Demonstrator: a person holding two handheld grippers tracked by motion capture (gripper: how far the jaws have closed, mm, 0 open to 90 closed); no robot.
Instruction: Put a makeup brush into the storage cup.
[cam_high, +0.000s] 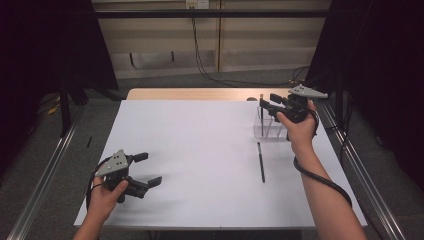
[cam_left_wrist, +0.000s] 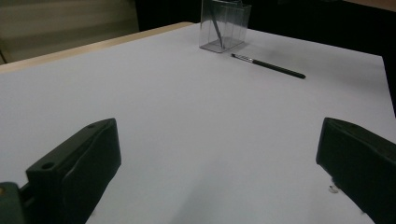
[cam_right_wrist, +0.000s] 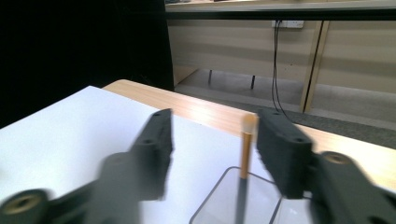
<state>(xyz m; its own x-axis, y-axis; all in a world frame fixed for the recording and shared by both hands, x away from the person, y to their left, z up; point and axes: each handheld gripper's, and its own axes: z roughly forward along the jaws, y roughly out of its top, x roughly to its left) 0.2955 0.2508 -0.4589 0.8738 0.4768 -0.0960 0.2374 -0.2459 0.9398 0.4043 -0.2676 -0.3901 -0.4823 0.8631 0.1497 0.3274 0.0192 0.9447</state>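
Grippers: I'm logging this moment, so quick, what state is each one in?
Left gripper: open, holding nothing, above the white table.
Right gripper: open, jaws either side of the upright pencil in the clear holder, not clamped.

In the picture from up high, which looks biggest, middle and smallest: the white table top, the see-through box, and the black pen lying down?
1. White table top: by far the biggest.
2. See-through box: much smaller, partly hidden by the right gripper.
3. Black pen: longer than the box looks, but so thin that it covers least.
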